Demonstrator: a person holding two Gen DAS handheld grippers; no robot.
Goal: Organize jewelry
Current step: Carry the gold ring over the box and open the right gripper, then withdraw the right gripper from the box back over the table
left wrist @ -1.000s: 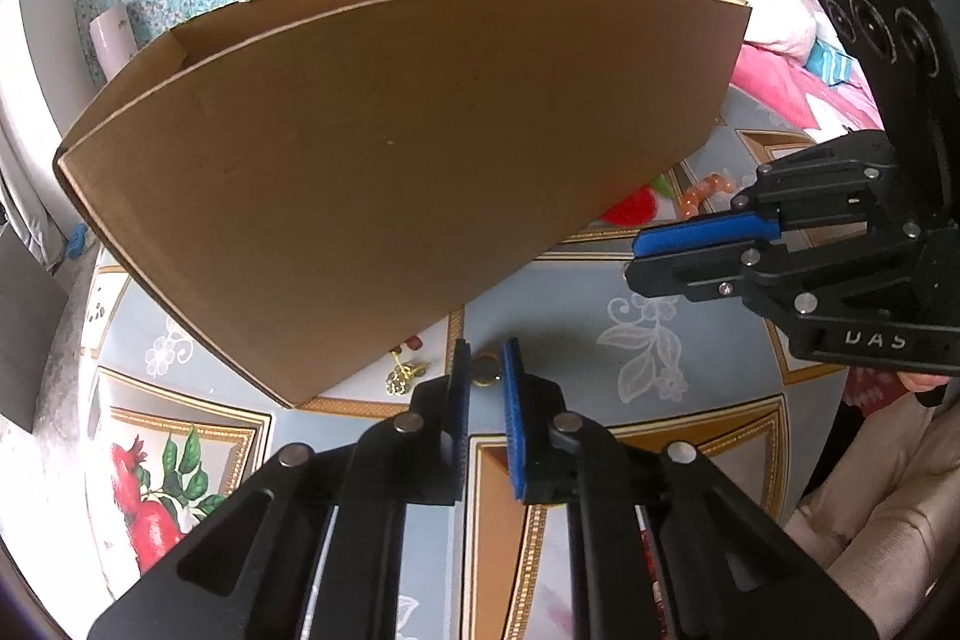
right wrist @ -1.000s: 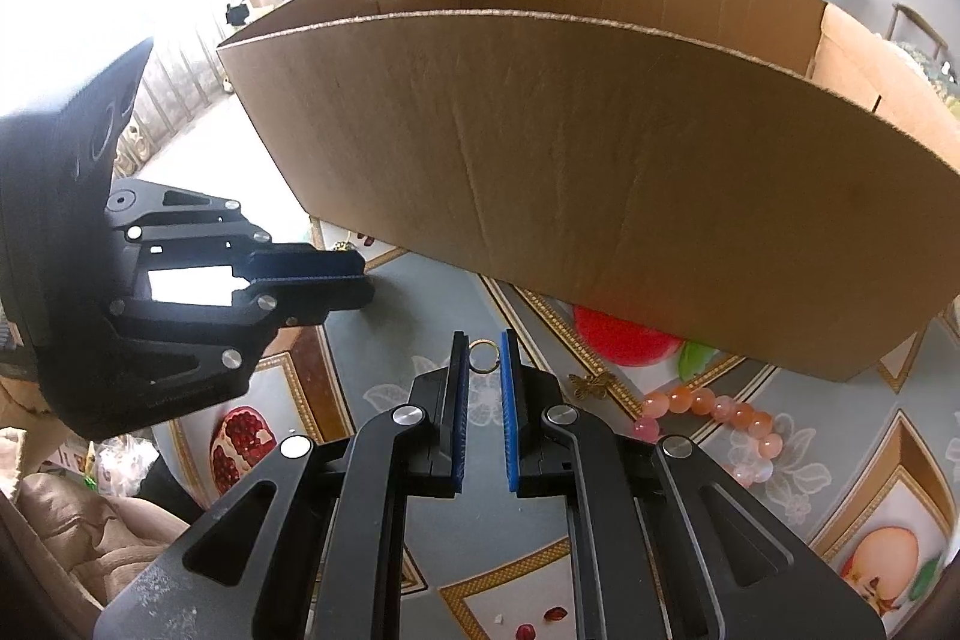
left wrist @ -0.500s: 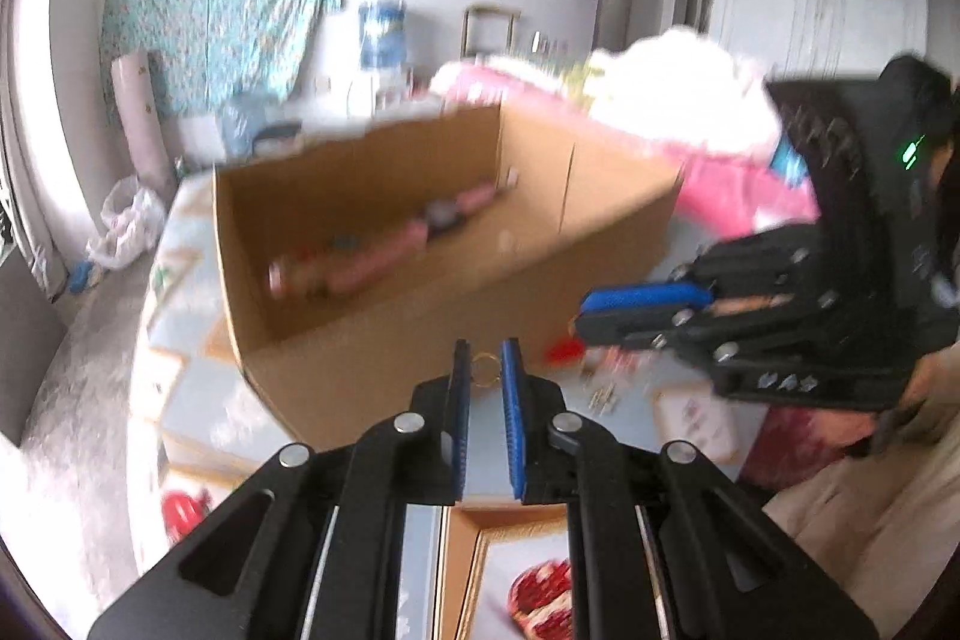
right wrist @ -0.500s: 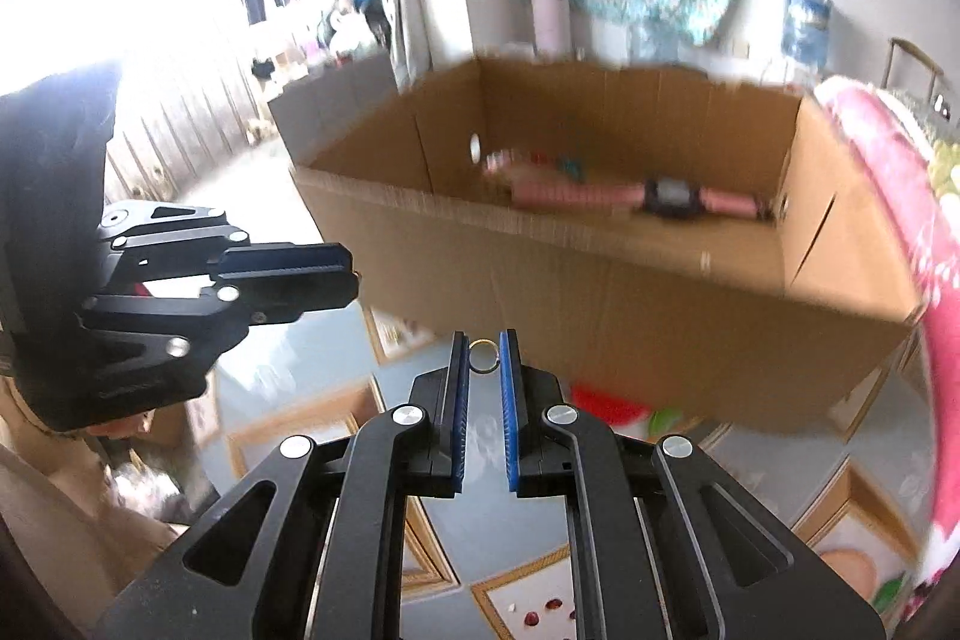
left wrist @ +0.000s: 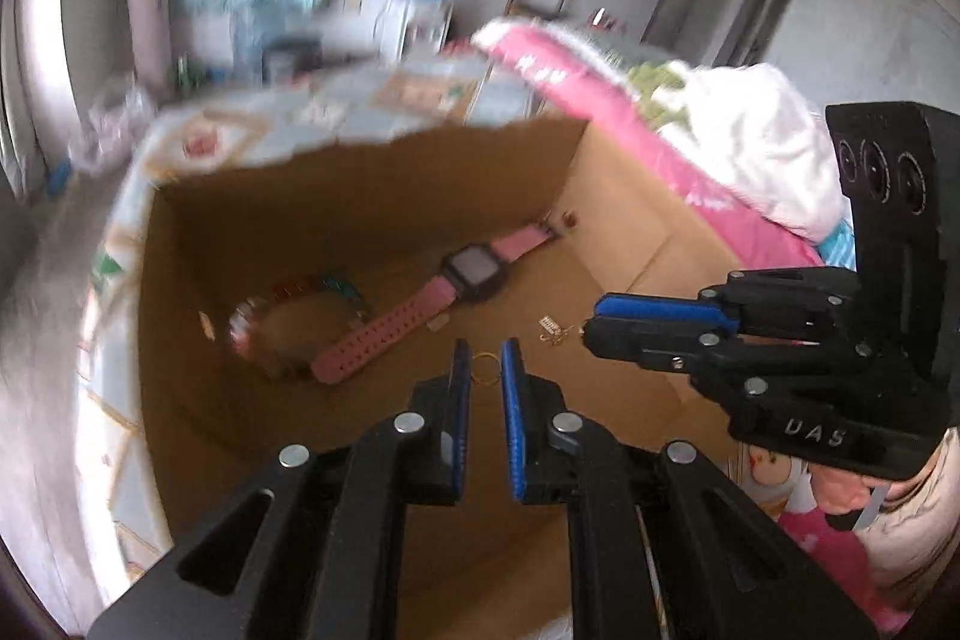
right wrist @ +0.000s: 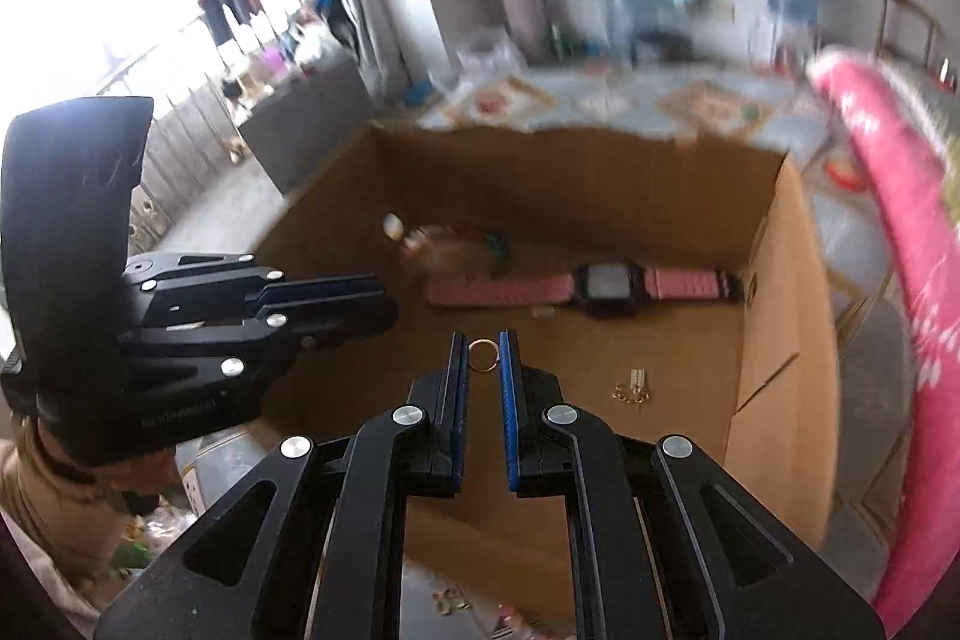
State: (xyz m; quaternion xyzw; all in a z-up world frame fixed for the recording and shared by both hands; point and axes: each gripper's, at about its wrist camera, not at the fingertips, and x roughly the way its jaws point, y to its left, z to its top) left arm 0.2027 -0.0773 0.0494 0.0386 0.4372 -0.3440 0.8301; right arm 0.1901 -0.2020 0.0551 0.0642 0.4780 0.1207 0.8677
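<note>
Each gripper hangs over the open cardboard box [left wrist: 630,232] [right wrist: 774,292] and pinches a small gold ring. My left gripper [left wrist: 485,370] is shut on one gold ring [left wrist: 485,370]; my right gripper [right wrist: 483,355] is shut on another gold ring [right wrist: 483,355]. On the box floor lie a pink-strapped watch [left wrist: 444,289] [right wrist: 606,283], a multicoloured bracelet [left wrist: 300,307] [right wrist: 456,238] and small gold earrings [left wrist: 553,328] [right wrist: 635,391]. The right gripper [left wrist: 606,319] shows at the right of the left wrist view, the left gripper [right wrist: 384,301] at the left of the right wrist view.
The box stands on a patterned blue tablecloth [left wrist: 252,130] [right wrist: 612,100]. A pink and white heap of bedding [left wrist: 708,148] [right wrist: 888,196] lies to the right. Some small items [right wrist: 450,601] lie on the cloth near the box's front wall. A sleeve [right wrist: 36,496] shows at lower left.
Both grippers rose from table level in front of the box wall to above its rim, so the box's inside came into view. Each kept its ring.
</note>
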